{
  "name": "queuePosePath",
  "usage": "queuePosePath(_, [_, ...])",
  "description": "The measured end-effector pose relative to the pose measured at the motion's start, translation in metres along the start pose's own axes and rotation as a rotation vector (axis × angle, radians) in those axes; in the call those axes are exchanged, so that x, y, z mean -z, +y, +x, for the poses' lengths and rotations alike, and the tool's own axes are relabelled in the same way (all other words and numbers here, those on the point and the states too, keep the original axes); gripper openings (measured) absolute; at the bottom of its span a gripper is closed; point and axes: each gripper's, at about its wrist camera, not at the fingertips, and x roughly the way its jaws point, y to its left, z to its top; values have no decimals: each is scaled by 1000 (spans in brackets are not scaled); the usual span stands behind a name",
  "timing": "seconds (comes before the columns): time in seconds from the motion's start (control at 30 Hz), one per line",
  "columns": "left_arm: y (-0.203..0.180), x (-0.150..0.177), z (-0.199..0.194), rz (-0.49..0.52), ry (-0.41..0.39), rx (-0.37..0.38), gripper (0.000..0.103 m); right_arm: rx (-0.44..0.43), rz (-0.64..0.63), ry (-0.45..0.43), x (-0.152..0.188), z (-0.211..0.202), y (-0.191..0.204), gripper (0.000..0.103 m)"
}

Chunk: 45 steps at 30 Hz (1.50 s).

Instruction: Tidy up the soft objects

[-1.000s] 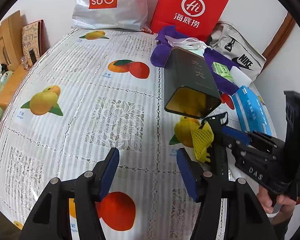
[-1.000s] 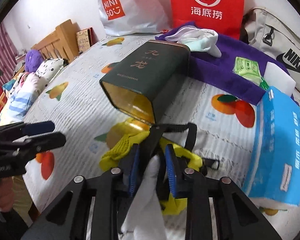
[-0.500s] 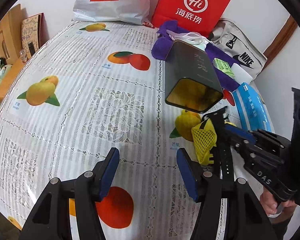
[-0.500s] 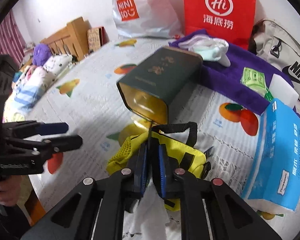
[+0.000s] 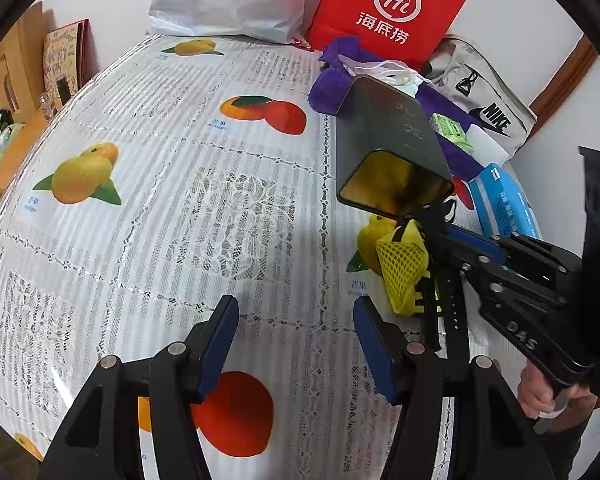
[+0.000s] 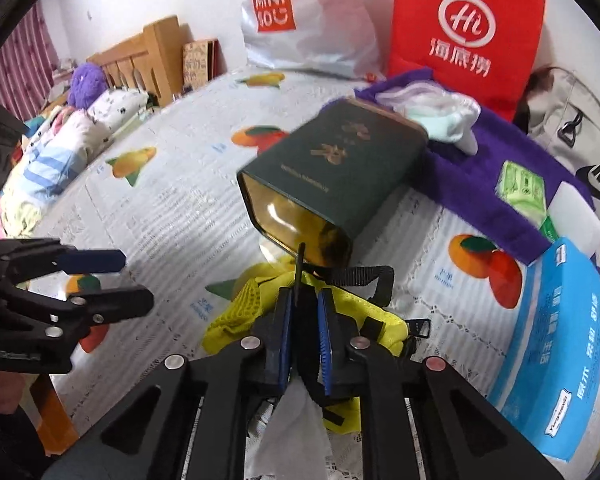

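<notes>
- My right tool [image 6: 304,320] has just been closing, now clamped on black strap [image 6: 298,270] of yellow mesh bag [image 6: 236,312], on bench [image 5: 160,208] by green tin [image 6: 340,184].
- Bag's lower part hidden behind tool.
- Left tool [image 5: 296,330]: apart, empty; only its view shows bag's netting [image 5: 400,264] side-on.

Yellow mesh pouch [image 6: 236,312], fruit-print tablecloth [image 5: 180,184]

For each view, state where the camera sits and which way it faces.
Left wrist: on the left gripper, angled down over the fruit-print tablecloth; open blue-padded fingers, right gripper, a hand.
Right wrist: on the right gripper, facing the tin; jaws clamped on a black strap of the yellow mesh bag.
Shared: tin, bag, red bag.
</notes>
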Motion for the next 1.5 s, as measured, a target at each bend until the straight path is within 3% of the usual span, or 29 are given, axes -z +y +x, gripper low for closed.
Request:
queuePosePath(0.33, [-7,5,-1,15,5,11,58,-160,139,-37,20,-26,-19,14])
queuePosePath(0.53, [-9,8,-2,20,8,17,58,-96,116,15,24,-16,-22,18])
queuePosePath(0.7, [-7,8,-2,13,10,19,58,-57,69,38,14,-11,-17,33])
queuePosePath(0.9, [-5,6,-1,9,11,25,58,-31,17,67,-1,-4,-12,33])
queuePosePath(0.93, [-5,7,-1,8,11,25,58,-31,11,74,-2,-2,-11,31])
queuePosePath(1.0, [-4,6,0,7,15,26,58,-36,7,81,-2,-1,-10,4])
queuePosePath(1.1, [-3,6,1,8,17,27,58,-30,6,54,-2,-8,-8,3])
queuePosePath(1.5, [-19,11,-6,40,9,21,58,-205,186,-127,17,-77,-26,2])
